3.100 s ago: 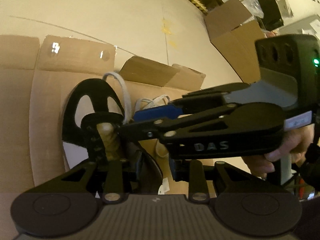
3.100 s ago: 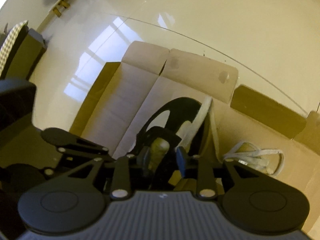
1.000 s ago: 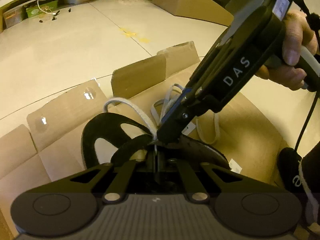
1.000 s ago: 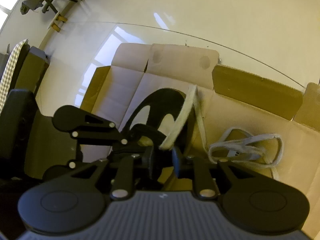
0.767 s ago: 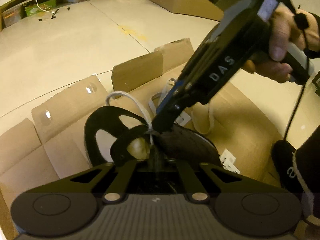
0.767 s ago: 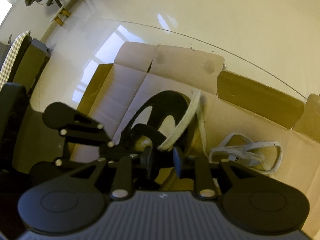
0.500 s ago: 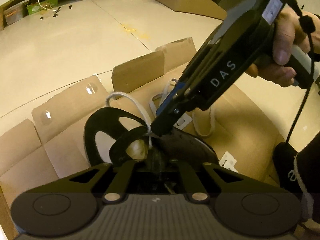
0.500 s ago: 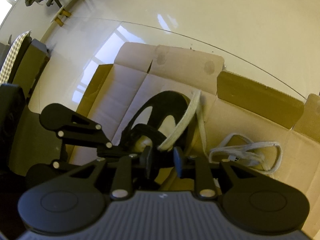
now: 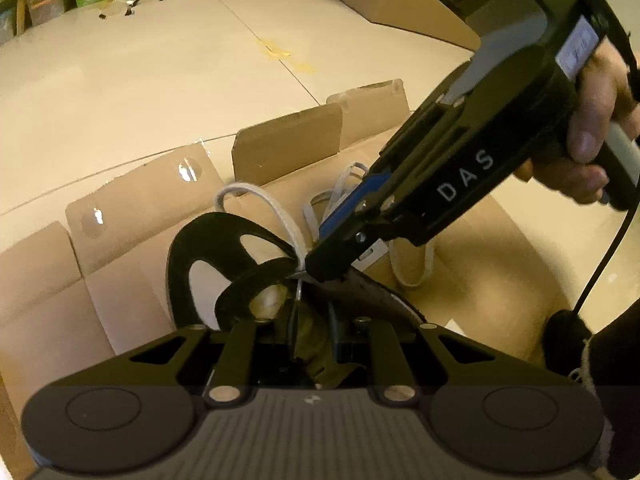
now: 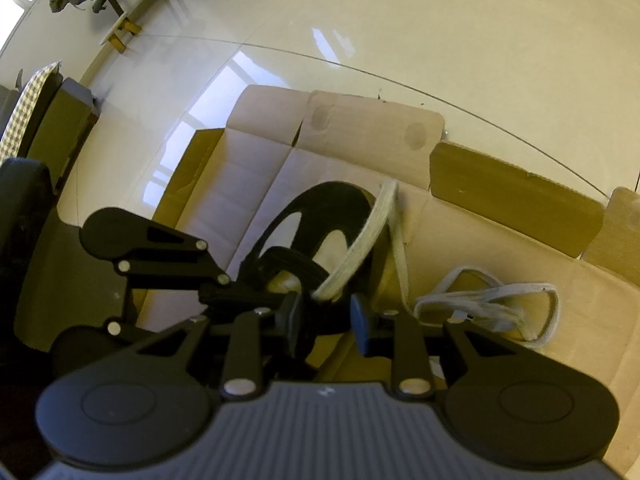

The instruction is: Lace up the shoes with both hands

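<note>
I am looking down at a flattened cardboard box (image 10: 500, 280) lying open on the pale floor (image 10: 400, 20), and everything sits relative to it: the black shoe (image 10: 320, 208) is resting on its middle panel, and a loose bundle of white laces (image 10: 496, 300) is lying on the cardboard just beside the shoe. The shoe is showing white cut-outs and a tan lining, with a white lace (image 9: 276, 216) arching over it. My left gripper (image 9: 312, 320) is opening its jaws over the shoe, nothing clamped. My right gripper (image 10: 324, 316) is also opening, the lace end lying loosely between its fingers, over the shoe.
</note>
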A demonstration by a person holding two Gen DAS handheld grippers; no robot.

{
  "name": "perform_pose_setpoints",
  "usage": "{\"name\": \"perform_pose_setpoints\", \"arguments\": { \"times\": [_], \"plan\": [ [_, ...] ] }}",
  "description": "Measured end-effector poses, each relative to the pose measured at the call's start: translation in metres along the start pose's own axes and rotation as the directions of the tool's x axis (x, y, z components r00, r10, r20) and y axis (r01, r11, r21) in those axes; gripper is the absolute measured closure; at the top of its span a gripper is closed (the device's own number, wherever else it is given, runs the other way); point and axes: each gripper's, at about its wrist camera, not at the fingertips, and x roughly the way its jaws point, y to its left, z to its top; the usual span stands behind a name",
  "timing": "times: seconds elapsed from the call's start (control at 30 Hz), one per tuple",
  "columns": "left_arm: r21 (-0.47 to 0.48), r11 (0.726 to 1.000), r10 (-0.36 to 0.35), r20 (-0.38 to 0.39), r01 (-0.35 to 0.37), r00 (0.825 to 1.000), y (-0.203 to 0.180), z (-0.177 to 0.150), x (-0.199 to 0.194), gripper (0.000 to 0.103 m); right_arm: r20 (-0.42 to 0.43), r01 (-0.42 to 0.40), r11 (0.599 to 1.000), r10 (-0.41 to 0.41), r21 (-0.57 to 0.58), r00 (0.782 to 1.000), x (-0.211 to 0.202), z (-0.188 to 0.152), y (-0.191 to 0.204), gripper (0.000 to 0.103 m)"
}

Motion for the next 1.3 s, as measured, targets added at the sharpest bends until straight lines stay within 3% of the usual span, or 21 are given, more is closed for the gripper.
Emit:
{"name": "perform_pose_setpoints", "arguments": {
  "times": [0.43, 0.8, 1.03, 1.07, 1.1, 1.3],
  "plan": [
    [-0.034, 0.999, 0.010, 0.009, -0.010, 1.000, 0.004, 0.001, 0.000, 0.087, 0.001, 0.000, 1.000, 0.000, 0.000, 1.000, 0.000, -0.004, 0.004, 0.074],
    [-0.003, 0.999, 0.032, 0.013, -0.032, 0.999, 0.001, 0.002, 0.006, 0.087, 0.001, -0.003, 1.000, 0.003, -0.001, 1.000, 0.001, -0.005, 0.003, 0.074],
    [0.022, 1.000, 0.006, 0.039, -0.007, 0.999, 0.002, 0.003, 0.009, 0.087, 0.000, 0.002, 1.000, -0.002, 0.006, 1.000, 0.000, -0.008, -0.001, 0.074],
    [0.029, 1.000, 0.004, 0.043, -0.005, 0.999, 0.002, 0.003, 0.010, 0.088, 0.000, 0.003, 1.000, -0.003, 0.007, 1.000, 0.000, -0.008, -0.001, 0.073],
    [0.040, 0.999, 0.008, 0.049, -0.010, 0.999, 0.001, 0.003, 0.011, 0.099, 0.000, 0.005, 1.000, -0.005, 0.007, 1.000, -0.001, -0.008, -0.002, 0.073],
    [0.143, 0.989, 0.017, 0.091, -0.030, 0.996, -0.008, -0.004, 0.008, 0.102, 0.005, 0.017, 1.000, -0.017, -0.002, 1.000, -0.003, -0.010, -0.002, 0.069]
  ]
}}
